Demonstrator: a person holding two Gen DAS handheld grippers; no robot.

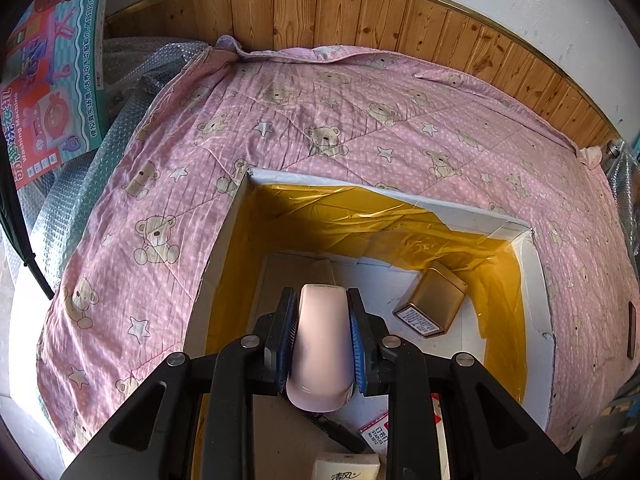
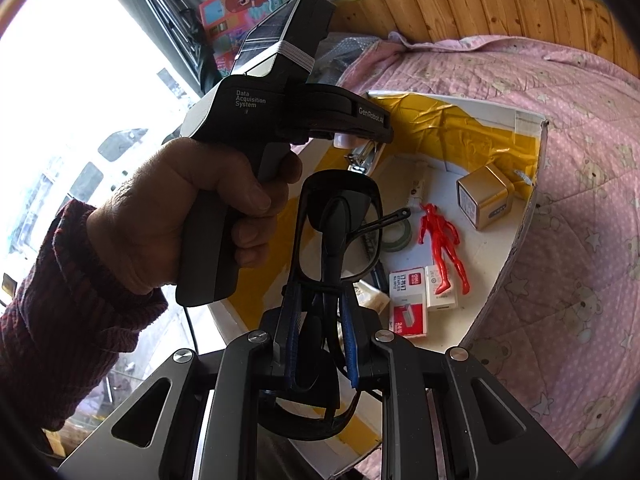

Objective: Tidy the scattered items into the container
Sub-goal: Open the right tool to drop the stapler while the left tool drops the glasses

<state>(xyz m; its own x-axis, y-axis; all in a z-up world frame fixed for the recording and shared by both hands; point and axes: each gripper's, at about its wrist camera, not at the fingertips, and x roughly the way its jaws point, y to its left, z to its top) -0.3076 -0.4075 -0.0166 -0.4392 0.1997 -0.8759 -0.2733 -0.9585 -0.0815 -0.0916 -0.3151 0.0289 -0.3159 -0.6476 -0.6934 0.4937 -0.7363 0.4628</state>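
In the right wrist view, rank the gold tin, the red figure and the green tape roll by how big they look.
1. Red figure, the longest.
2. Gold tin, bulkier but shorter.
3. Green tape roll, partly hidden behind the glasses, so its rank is unsure.

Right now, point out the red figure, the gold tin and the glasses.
red figure (image 2: pixel 442 240): right wrist view, on its torso.
gold tin (image 1: pixel 434 300): left wrist view, on its upper side face.
glasses (image 2: pixel 340 236): right wrist view, on the folded temple across the lens, ahead of the right tool (image 2: pixel 320 320).
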